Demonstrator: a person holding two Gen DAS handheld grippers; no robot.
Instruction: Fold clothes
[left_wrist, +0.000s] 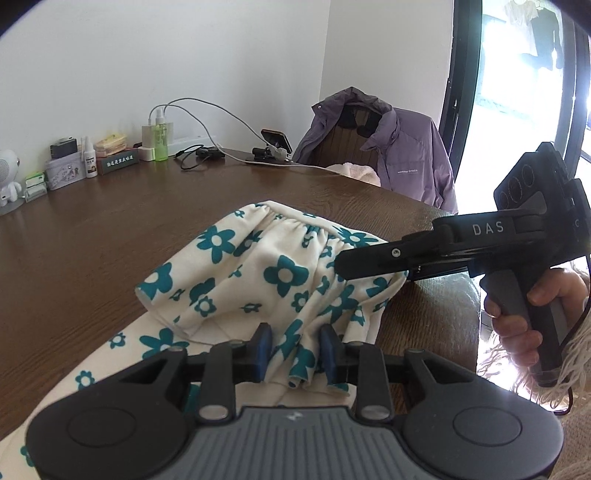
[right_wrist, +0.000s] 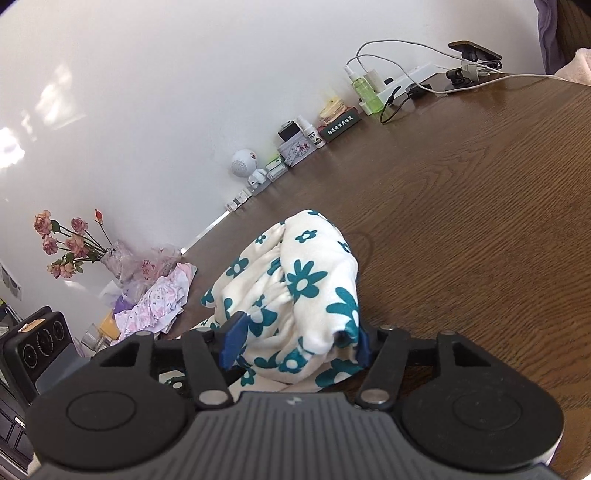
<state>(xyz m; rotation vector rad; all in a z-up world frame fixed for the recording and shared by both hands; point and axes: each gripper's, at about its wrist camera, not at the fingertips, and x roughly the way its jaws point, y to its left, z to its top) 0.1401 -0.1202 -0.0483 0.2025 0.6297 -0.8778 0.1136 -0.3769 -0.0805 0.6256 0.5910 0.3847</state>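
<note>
Cloth fills the gap between the left gripper's (left_wrist: 295, 352) blue pads (left_wrist: 263, 350): a bunched fold of the white garment with teal flowers (left_wrist: 258, 277) sits clamped there, the jaws narrow and pressing on it. In the right wrist view the right gripper (right_wrist: 297, 341) stands with its jaws wider, a thick roll of the same garment (right_wrist: 306, 288) wedged between its blue pads (right_wrist: 233, 343); both pads touch the fabric, so it is held too.

Seen from the left wrist camera, the right gripper (left_wrist: 341, 264) reaches in from the right side of the garment, its black fingers lying over the gathered waistband, with a hand (left_wrist: 524, 314) wrapped around its grey handle beside a fringed sleeve.

All other places below are taken from the garment. It lies heaped on the brown wooden table (left_wrist: 110, 240), part of it lifted off the surface. Beyond it, along the white wall, stand a green bottle (left_wrist: 161, 142), small boxes and a power strip with white cables. Farther back and to the right a purple jacket (left_wrist: 402, 155) hangs over a chair. To its left, in the right wrist view, lie a crumpled pink-patterned cloth (right_wrist: 159, 299) and a vase of dried roses (right_wrist: 74, 247).
</note>
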